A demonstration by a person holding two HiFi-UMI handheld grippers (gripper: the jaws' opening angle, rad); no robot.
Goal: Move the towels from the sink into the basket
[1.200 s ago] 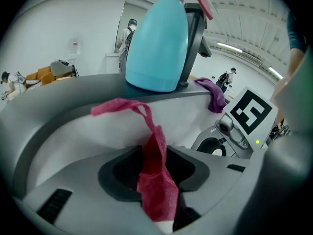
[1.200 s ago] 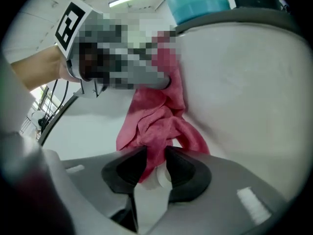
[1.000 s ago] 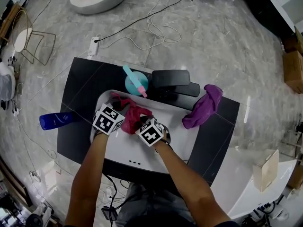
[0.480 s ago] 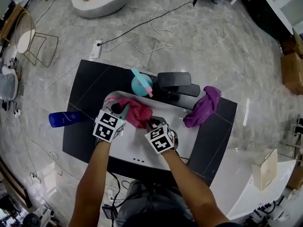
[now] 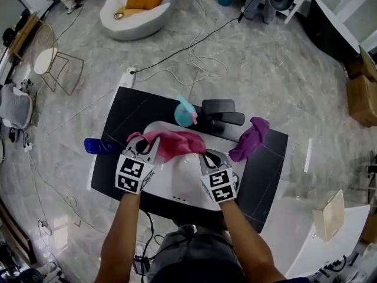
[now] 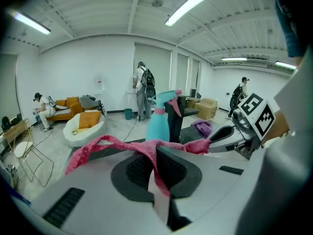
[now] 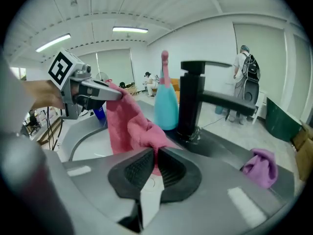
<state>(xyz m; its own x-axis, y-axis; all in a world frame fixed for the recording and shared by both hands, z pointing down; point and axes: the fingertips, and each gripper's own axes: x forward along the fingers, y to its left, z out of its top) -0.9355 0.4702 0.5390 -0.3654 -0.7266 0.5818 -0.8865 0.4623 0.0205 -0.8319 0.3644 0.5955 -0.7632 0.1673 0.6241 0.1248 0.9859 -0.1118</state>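
Towel status: pink towel (image 5: 177,141) spans both claws above sink (image 5: 177,184), long axis left-right. Grip: left claw (image 5: 143,148) clamped on one end; right claw (image 5: 210,156) has just been closing, now pinching the other. Second, purple towel (image 5: 250,139) lies on surface (image 5: 118,117) right of sink, nearer right claw. No basket spotted.

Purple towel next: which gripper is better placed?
Right. The right gripper, jaws just closing on the pink towel, is nearer the purple towel; the left gripper grips the pink towel's far end.
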